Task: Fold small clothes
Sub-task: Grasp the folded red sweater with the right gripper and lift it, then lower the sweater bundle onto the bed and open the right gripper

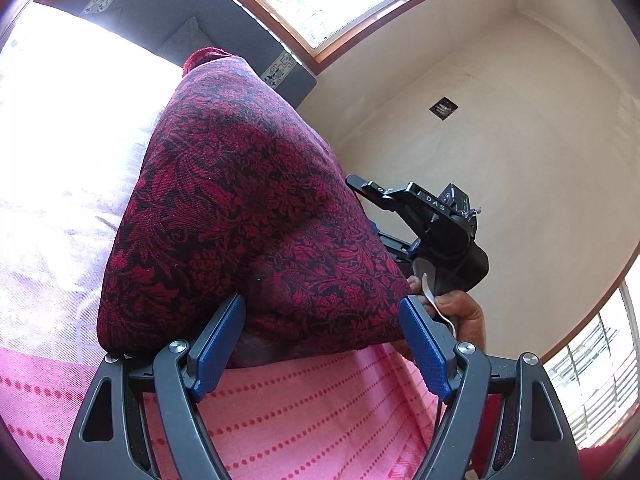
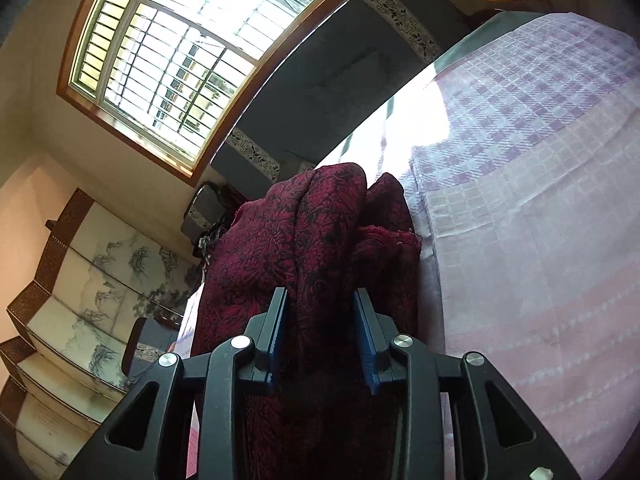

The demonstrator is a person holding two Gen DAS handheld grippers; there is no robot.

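A dark red and black floral garment (image 1: 248,216) is lifted above the bed. My left gripper (image 1: 324,320) has its blue pads (image 1: 218,344) wide apart at the garment's lower edge, with the cloth draped in front of them. In the right wrist view the same garment (image 2: 280,248) hangs bunched in folds and runs down between the pads of my right gripper (image 2: 322,312), which are closed in on a thick fold of it. The right gripper's black body (image 1: 436,224) shows in the left wrist view, held by a hand at the garment's right edge.
The bed has a pink dotted cover (image 1: 304,412) and a lilac checked sheet (image 2: 540,152). A dark grey headboard (image 2: 340,68) stands under a barred window (image 2: 172,52). A painted folding screen (image 2: 80,312) stands at the left. Cream walls (image 1: 500,120) lie to the right.
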